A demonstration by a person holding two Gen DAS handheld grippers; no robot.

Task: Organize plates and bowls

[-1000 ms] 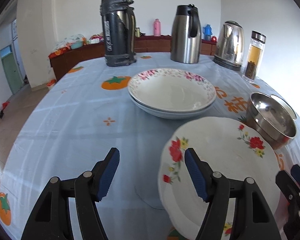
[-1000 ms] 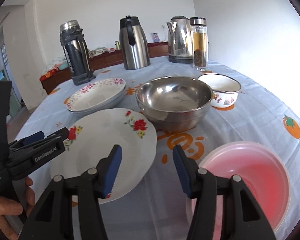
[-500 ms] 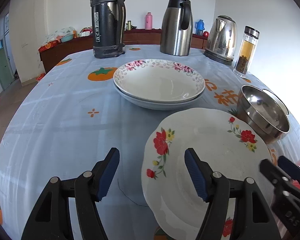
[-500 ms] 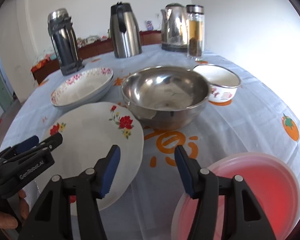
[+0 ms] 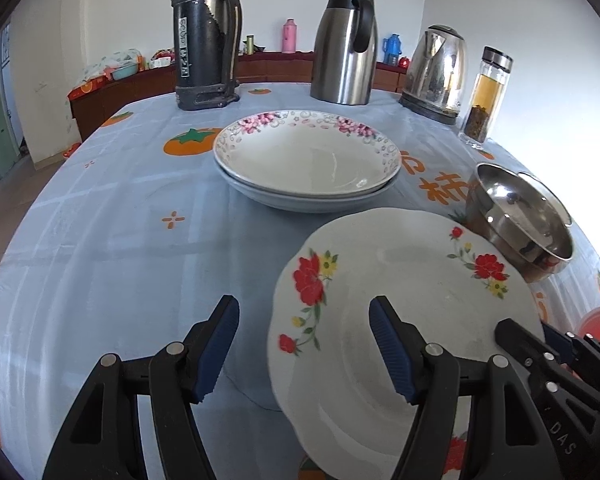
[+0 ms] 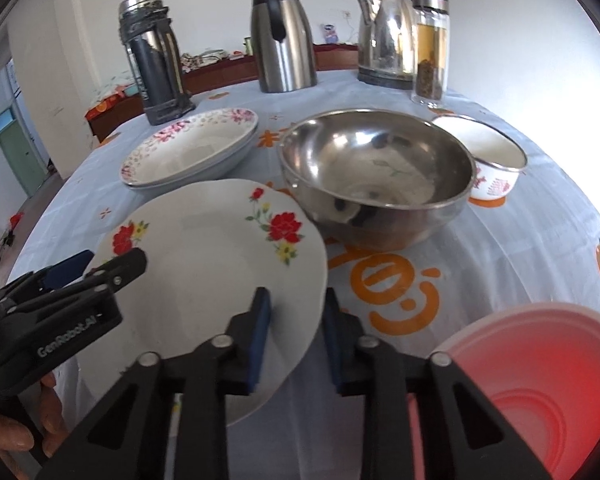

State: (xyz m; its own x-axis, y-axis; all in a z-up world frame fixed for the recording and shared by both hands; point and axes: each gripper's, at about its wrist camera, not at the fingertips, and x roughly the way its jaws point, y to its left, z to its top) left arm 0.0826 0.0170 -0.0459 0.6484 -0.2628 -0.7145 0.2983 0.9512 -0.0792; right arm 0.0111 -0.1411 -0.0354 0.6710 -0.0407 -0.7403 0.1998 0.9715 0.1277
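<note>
A white plate with red flowers (image 5: 404, 292) lies on the blue tablecloth; it also shows in the right wrist view (image 6: 216, 264). My right gripper (image 6: 294, 320) is narrowed around the plate's right rim, one pad over it and one beside it. My left gripper (image 5: 302, 348) is open, its right finger over the plate's left part. Two stacked pink-flowered plates (image 5: 306, 160) sit behind. A steel bowl (image 6: 374, 176), a small white enamel bowl (image 6: 486, 160) and a pink plastic bowl (image 6: 536, 384) stand to the right.
A dark thermos (image 5: 204, 36), a steel carafe (image 5: 346, 46), a kettle (image 5: 436, 68) and a glass jar (image 5: 486, 96) line the table's far side. The table's near edge lies just under both grippers.
My right gripper has moved left and forward onto the flowered plate's rim and its jaws have narrowed. The left gripper has stayed open, sliding slightly closer to the plate.
</note>
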